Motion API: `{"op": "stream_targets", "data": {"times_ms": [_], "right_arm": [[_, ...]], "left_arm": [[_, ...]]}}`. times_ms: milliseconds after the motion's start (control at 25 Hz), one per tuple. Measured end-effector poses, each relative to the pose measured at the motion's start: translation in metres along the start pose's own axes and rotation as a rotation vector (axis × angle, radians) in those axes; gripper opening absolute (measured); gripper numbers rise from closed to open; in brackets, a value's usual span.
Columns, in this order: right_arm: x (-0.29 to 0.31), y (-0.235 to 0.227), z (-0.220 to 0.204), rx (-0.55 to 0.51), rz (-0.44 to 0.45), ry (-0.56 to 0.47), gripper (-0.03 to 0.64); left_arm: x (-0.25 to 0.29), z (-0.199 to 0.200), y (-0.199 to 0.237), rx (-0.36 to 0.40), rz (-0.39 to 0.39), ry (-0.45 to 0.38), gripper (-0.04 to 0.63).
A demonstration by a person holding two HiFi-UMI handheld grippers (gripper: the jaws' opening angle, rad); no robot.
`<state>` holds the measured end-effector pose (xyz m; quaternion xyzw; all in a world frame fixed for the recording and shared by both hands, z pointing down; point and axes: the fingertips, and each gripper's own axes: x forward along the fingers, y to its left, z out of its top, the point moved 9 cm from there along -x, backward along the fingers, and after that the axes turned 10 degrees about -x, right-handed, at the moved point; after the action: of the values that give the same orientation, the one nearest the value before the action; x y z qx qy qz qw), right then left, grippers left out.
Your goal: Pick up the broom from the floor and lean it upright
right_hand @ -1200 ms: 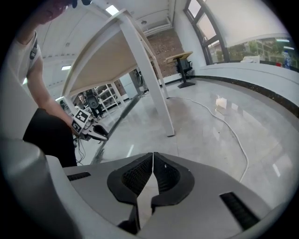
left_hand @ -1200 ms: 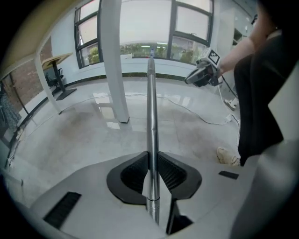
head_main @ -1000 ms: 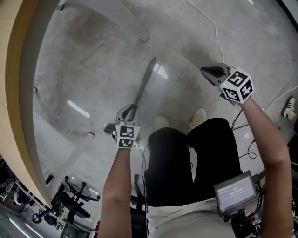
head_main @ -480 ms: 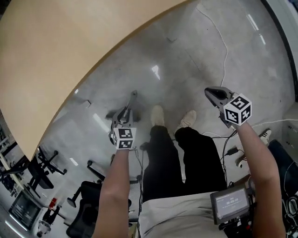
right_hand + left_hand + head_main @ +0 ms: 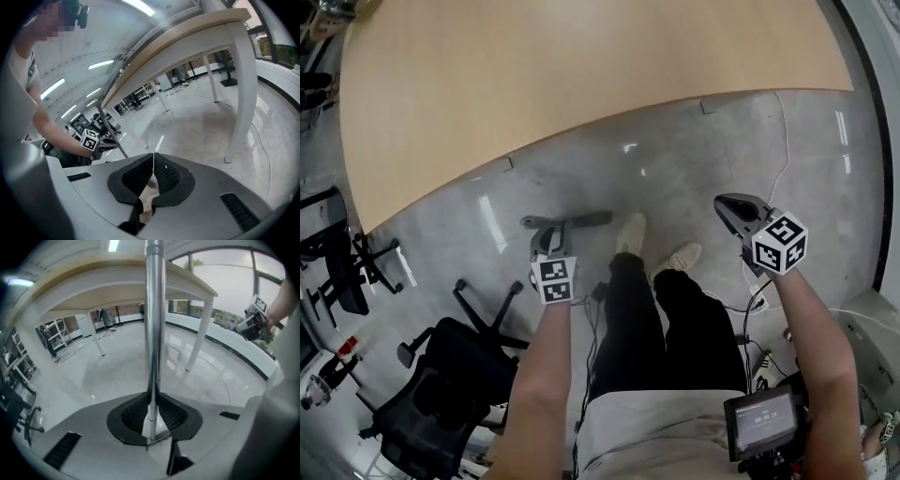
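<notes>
The wide wooden desk (image 5: 581,75) fills the far side above the grey floor (image 5: 703,150), and I think its edge could be the support for leaning. The broom (image 5: 152,333) is in the air at the person's left, in front of the desk. Its metal handle passes between the jaws of the left gripper (image 5: 151,420), which pinch it firmly, probably so it can be turned upright without slipping. The right gripper (image 5: 152,171), well apart on the right, has its jaws pressed together on nothing, so it seems to wait.
</notes>
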<state>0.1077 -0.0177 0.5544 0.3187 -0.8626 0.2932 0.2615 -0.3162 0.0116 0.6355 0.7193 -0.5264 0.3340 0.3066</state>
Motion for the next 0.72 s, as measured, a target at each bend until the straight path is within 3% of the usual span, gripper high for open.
{"op": "stream_targets", "data": {"times_ms": [120,320,520,720], "right_arm": [[0.013,0.017,0.009,-0.011,0.037,0.016,0.018],[0.039,0.038,0.024,-0.022,0.094,0.024,0.018],[0.052,0.048,0.036,-0.025,0.119,0.042,0.018],[0.051,0.04,0.044,-0.01,0.083,0.047,0.018]], "left_arm": [[-0.01,0.0,0.013,-0.103,0.03,-0.012,0.075],[0.011,0.012,0.022,-0.206,0.083,-0.013,0.075],[0.034,0.04,0.025,-0.248,0.092,-0.039,0.075],[0.047,0.052,0.038,-0.282,0.115,-0.049,0.075]]}}
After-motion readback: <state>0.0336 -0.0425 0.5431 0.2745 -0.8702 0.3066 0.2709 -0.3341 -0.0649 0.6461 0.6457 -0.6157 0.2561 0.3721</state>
